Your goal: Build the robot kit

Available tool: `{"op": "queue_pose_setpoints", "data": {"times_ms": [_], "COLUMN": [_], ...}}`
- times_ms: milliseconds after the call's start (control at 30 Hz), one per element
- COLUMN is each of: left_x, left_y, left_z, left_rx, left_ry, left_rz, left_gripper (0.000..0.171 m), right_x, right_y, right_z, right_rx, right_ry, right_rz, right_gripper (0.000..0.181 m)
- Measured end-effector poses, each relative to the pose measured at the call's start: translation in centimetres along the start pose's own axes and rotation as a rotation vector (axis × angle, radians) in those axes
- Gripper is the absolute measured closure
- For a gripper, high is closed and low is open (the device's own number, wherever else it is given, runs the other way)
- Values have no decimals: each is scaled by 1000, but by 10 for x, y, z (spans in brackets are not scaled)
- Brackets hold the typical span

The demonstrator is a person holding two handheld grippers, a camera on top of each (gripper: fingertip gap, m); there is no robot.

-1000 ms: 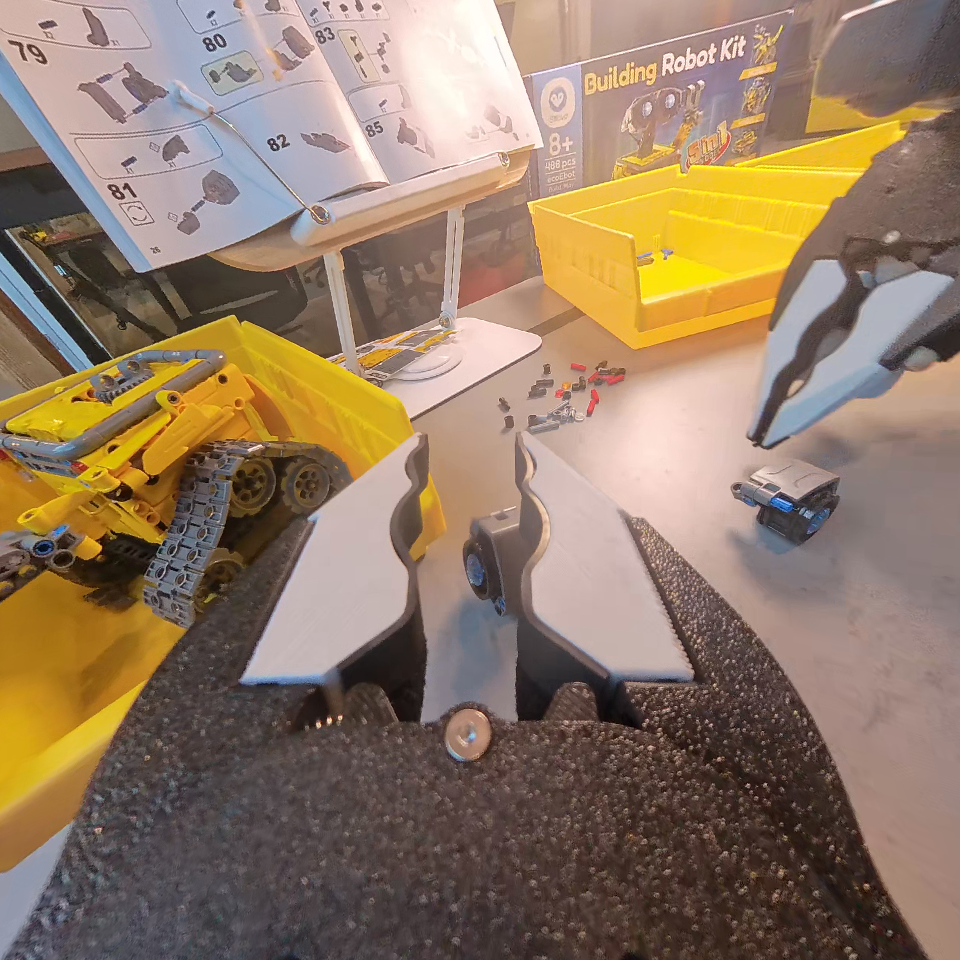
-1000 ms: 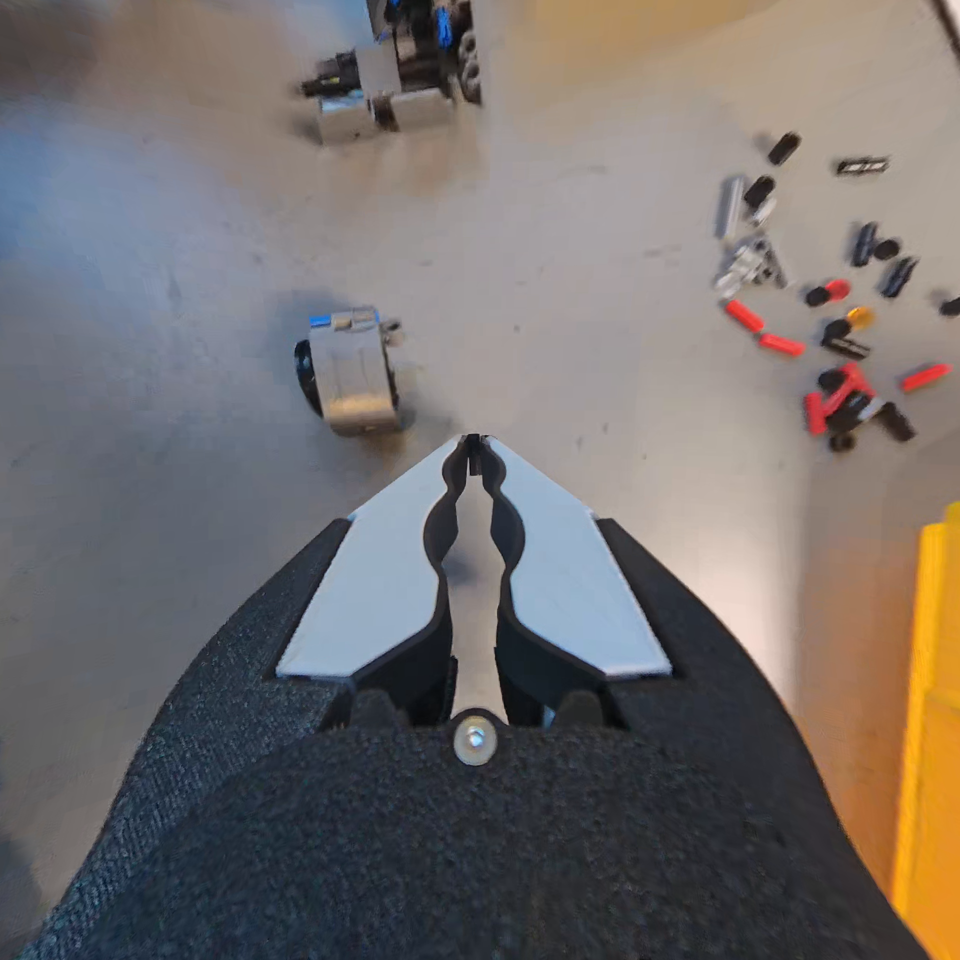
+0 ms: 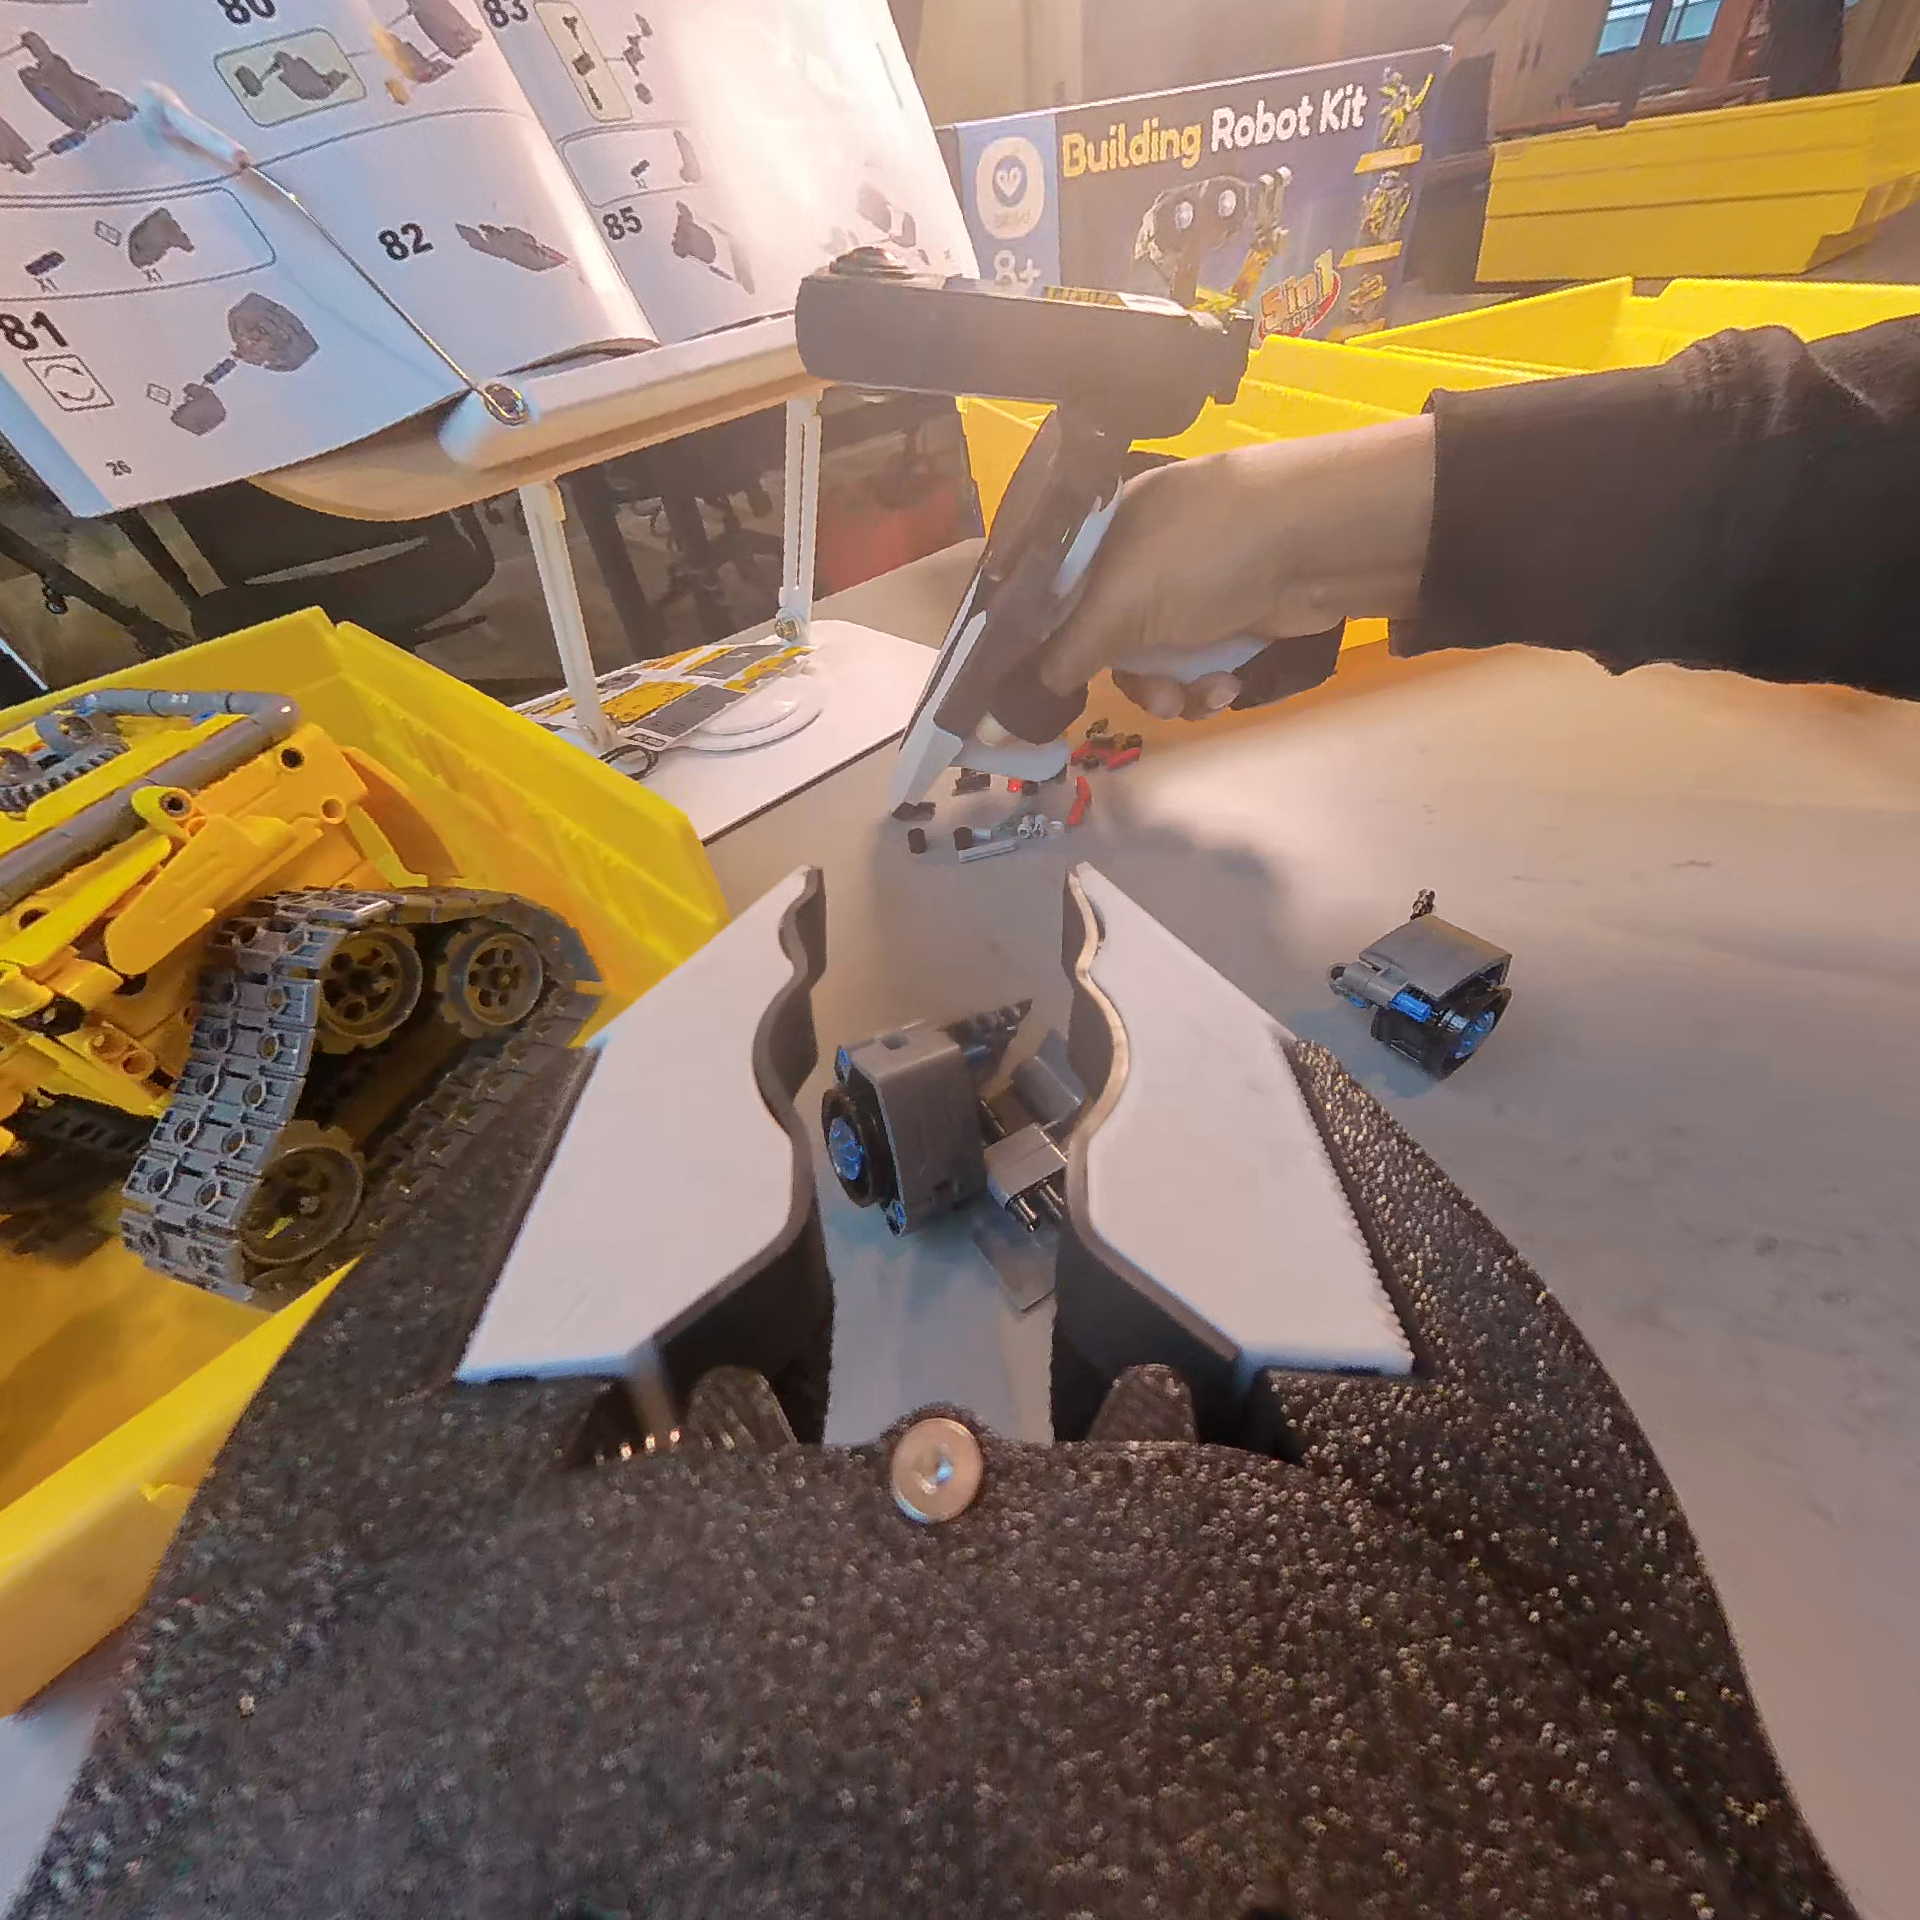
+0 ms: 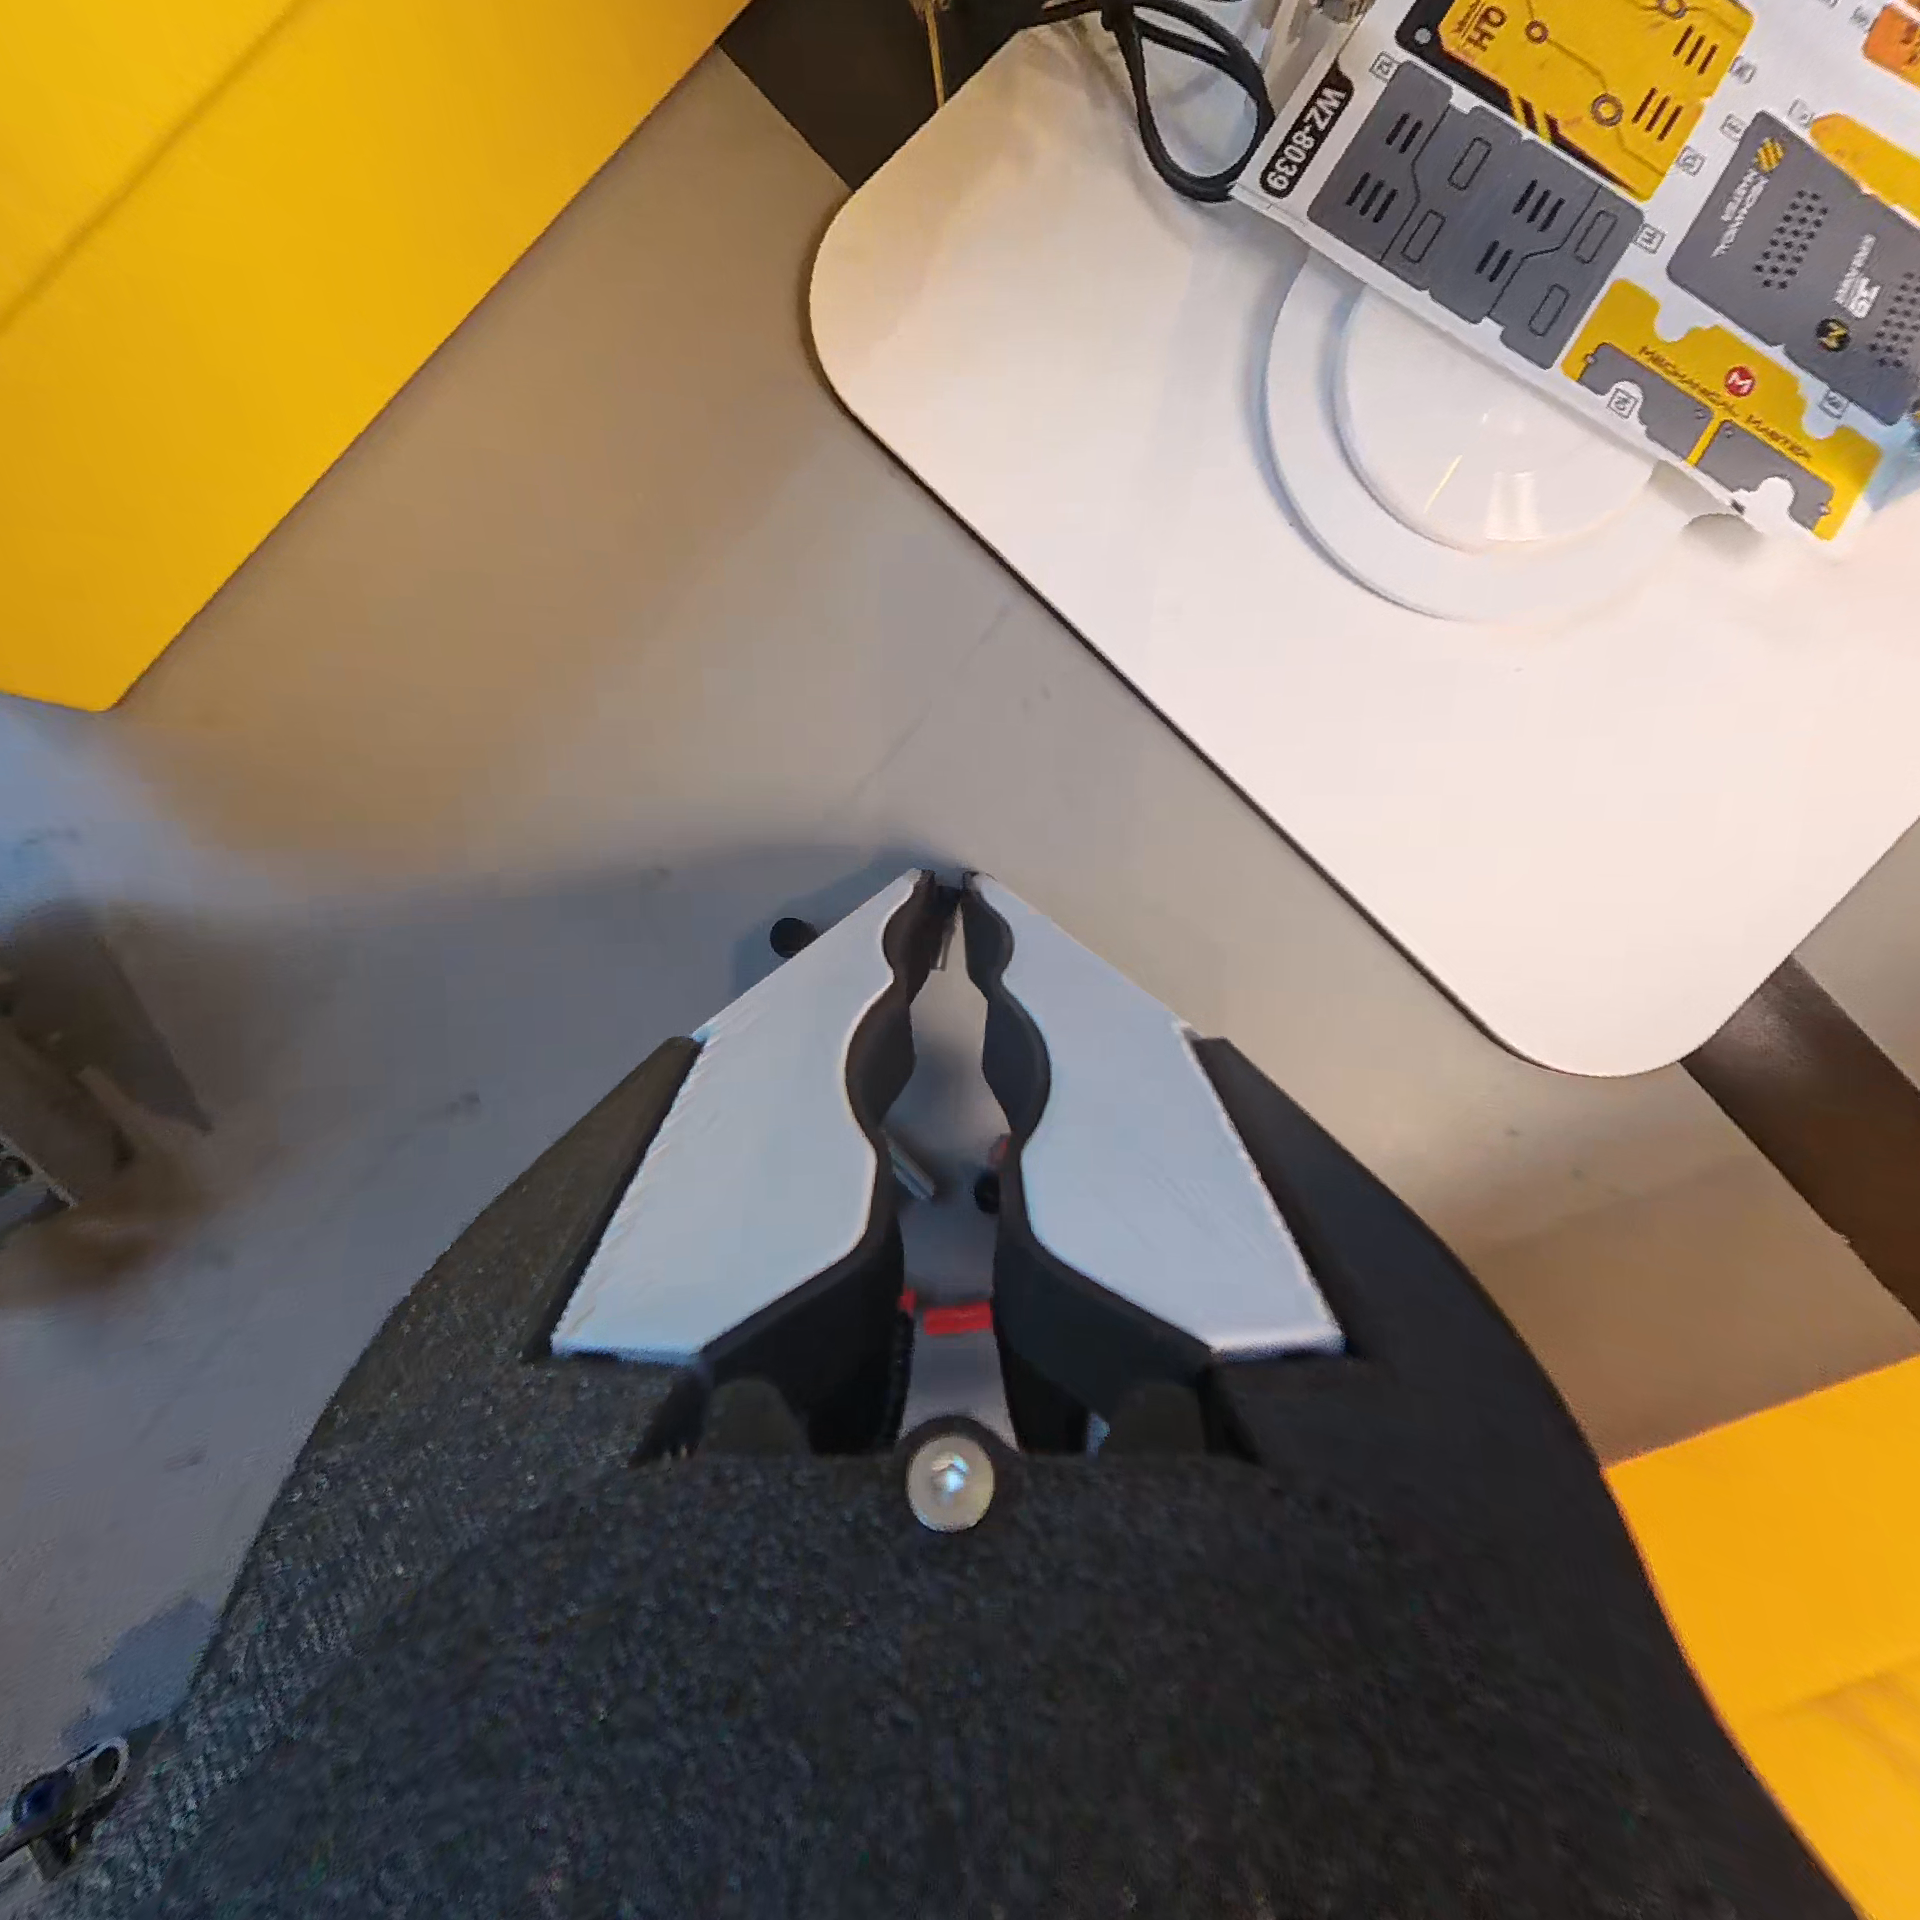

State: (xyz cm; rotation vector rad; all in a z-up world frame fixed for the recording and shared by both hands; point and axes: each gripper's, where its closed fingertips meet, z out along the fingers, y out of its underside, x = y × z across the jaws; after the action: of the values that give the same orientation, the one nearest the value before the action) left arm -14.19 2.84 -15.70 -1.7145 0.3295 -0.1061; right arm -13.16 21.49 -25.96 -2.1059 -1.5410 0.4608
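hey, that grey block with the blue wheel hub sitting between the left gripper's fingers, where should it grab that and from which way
Probably the boxy grey body of the grey motor block, taken from above and behind as the left gripper is already lined up, open fingers either side. Its flat grey faces suit the fingers; the blue hub on the left and the pins sticking out at the right look poorer to pinch.

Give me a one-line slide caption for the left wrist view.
Open left gripper straddles a grey wheel module beside a yellow bin.

Yellow bin (image 3: 582,790) holds tracked model (image 3: 239,997); booklet stand (image 3: 644,416) behind.
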Motion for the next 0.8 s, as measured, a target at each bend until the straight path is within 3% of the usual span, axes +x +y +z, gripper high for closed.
{"op": "queue_pose_setpoints", "data": {"times_ms": [100,233,367,500,800], "left_x": [0,-1,0,5,5], "left_y": [0,-1,0,4,12], "left_z": [0,-1,0,4,6], "left_rx": [0,1,0,-13,-35], "left_ry": [-1,-7,0,5,-15], "left_rz": [4,8,9,24,34], "left_gripper": [127,127,127,127,128], "right_x": [-4,-43,-77,-75,-76], "right_y": [-2,0,67,127,148], "right_z": [-5,-66,-118,-116,-103], "right_rx": [21,148,99,37,53], "right_ry": [-18,-161,-295,-329,-314], "right_rz": [-59,-191,-347,-349,-322], "right_gripper": [179,178,178,178,178]}}
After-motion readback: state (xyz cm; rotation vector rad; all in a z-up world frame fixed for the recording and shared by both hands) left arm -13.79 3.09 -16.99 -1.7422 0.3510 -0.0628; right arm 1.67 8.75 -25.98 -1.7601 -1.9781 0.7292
